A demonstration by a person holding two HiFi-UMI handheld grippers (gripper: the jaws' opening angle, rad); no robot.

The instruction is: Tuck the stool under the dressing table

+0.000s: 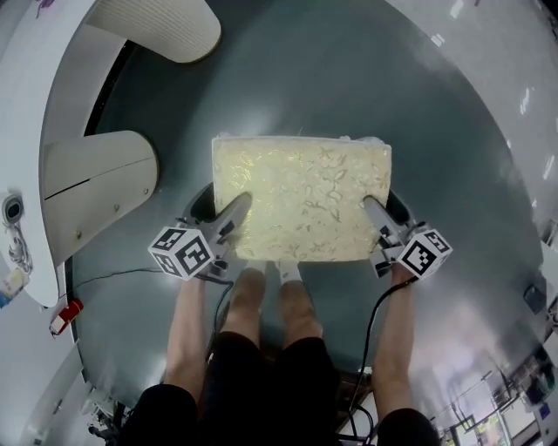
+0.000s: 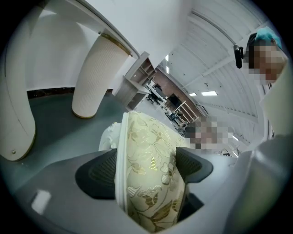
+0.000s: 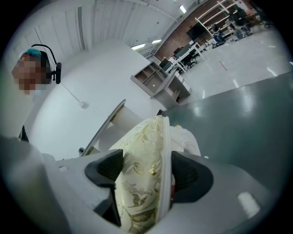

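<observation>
The stool point(image 1: 301, 199) has a cream cushion with a gold flower pattern and stands on the dark floor in front of me in the head view. My left gripper point(image 1: 237, 209) clamps the cushion's left edge and my right gripper point(image 1: 373, 209) clamps its right edge. In the left gripper view the cushion point(image 2: 151, 155) fills the gap of the left gripper point(image 2: 149, 169), both black pads against it. The right gripper view shows the cushion point(image 3: 144, 160) squeezed the same way in the right gripper point(image 3: 146, 171). The white dressing table point(image 1: 26, 104) curves along the left, with a ribbed leg point(image 1: 166, 26) beyond the stool.
A second cream table leg point(image 1: 96, 174) stands left of the stool, close to my left gripper. The person's bare legs point(image 1: 270, 305) stand right behind the stool. Cables point(image 1: 379, 314) trail from the grippers. A small red object point(image 1: 65, 315) lies by the table's near edge.
</observation>
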